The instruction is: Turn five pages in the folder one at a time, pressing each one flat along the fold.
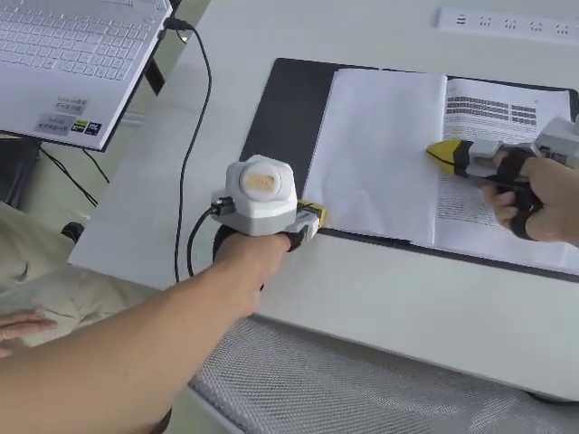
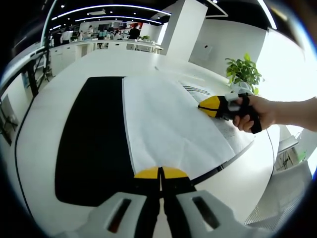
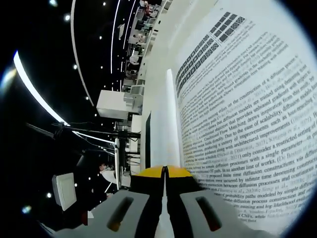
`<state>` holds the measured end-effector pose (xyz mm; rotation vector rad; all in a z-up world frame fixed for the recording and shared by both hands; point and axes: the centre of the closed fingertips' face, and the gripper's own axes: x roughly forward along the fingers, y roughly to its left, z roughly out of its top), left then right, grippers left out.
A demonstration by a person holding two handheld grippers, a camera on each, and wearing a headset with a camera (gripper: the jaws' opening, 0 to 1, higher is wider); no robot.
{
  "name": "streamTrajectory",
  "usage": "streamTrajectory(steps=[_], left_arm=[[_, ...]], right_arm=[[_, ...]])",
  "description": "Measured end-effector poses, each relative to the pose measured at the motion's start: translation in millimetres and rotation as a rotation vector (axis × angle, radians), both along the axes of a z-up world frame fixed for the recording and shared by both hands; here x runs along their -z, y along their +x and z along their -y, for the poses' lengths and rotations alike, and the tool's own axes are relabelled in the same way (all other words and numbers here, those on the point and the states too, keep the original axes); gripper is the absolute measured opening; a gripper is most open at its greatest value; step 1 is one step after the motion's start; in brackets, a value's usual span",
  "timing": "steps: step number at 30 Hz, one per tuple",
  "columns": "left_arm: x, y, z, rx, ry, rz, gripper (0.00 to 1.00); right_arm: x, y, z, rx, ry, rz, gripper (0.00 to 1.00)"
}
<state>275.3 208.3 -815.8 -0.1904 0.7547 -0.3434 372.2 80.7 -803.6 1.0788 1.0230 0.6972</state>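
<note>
A: What lies around the work?
B: In the upper left of the head view there is a white laptop (image 1: 72, 54), with a black cable (image 1: 194, 136) trailing down the smooth white table (image 1: 380, 307). A white power strip (image 1: 507, 23) sits at the upper right, and grey mesh (image 1: 344, 389) runs along the bottom edge.
A: And the folder?
B: The folder (image 1: 280, 117), flat, black and matte, lies open at centre right. A blank white sheet (image 1: 380, 154), faintly creased, lies across its middle and leaves a black strip bare at the left. A printed page (image 1: 493, 113) of dense text lies to the right.
A: The grippers?
B: The left gripper (image 1: 312, 214), yellow-tipped, has its jaws pressed together at the sheet's lower left corner. The right gripper (image 1: 441, 152) has its jaws closed too, with the tips down on the paper by the fold. The person's forearm (image 1: 136, 362) crosses the lower left and covers part of the table.
</note>
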Motion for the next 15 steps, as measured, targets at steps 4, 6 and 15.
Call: streamTrajectory(steps=[4,6,15], left_arm=[[-2.3,-2.1,1.1,-0.001,0.002,0.001,0.0],[-3.3,-3.0,1.6,-0.002,0.002,0.001,0.0],[-6.0,-5.5,3.0,-0.002,0.003,0.004,0.0]], right_arm=[[-0.7,-19.2,-1.5,-0.019,-0.002,-0.003,0.0],[-1.2,-31.7,-1.9,-0.03,-0.006,-0.006,0.0],[1.1,-73.3,0.3,-0.065,-0.007,-0.028,0.0]])
